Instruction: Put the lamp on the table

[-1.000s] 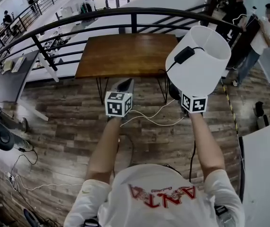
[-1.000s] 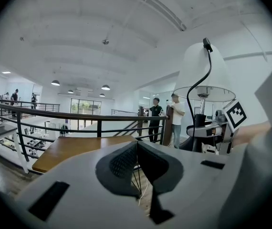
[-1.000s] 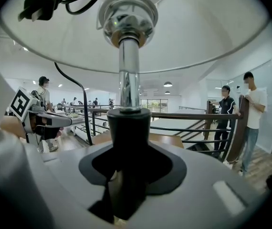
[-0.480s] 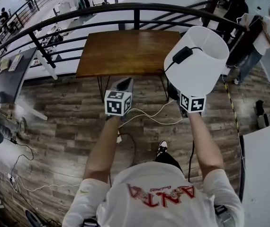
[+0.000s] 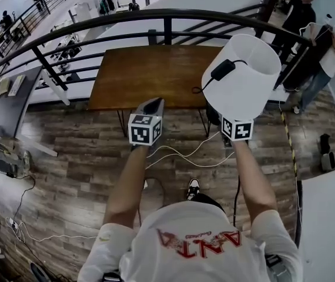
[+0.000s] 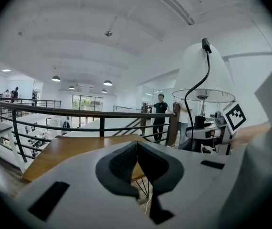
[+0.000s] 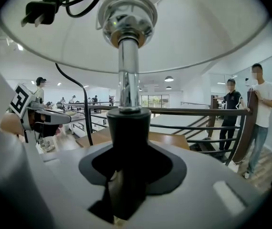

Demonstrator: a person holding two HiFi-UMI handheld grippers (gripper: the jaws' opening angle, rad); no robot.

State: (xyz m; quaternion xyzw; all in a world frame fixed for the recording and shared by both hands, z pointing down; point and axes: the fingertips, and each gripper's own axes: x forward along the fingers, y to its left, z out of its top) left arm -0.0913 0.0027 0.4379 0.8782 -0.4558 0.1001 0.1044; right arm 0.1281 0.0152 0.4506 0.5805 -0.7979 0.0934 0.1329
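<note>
Nearest in the head view, the right gripper [image 7: 126, 144] has its jaws clamped on the black lower stem of the lamp [image 5: 241, 75]. It holds the lamp upright in the air at the right of the frame, with the white shade above the jaws and the chrome post rising into it. The lamp's plug [image 5: 221, 69] and its cord are draped over the shade's rim. The left gripper [image 6: 137, 160] hangs beside it at centre frame, jaws pressed together with nothing between them.

The wooden table [image 5: 150, 69] lies just ahead, in the upper middle of the frame and mostly to the left of the lamp. Its long side runs across the picture and its top is bare. I'd judge the carrying hand has to go forward and a little left to set the base down.

White cables trail over the plank floor [image 5: 67, 145] under the table. Beyond it curves a dark railing [image 5: 167, 16] above a lower hall, and two people [image 5: 300, 13] stand at the upper right.
</note>
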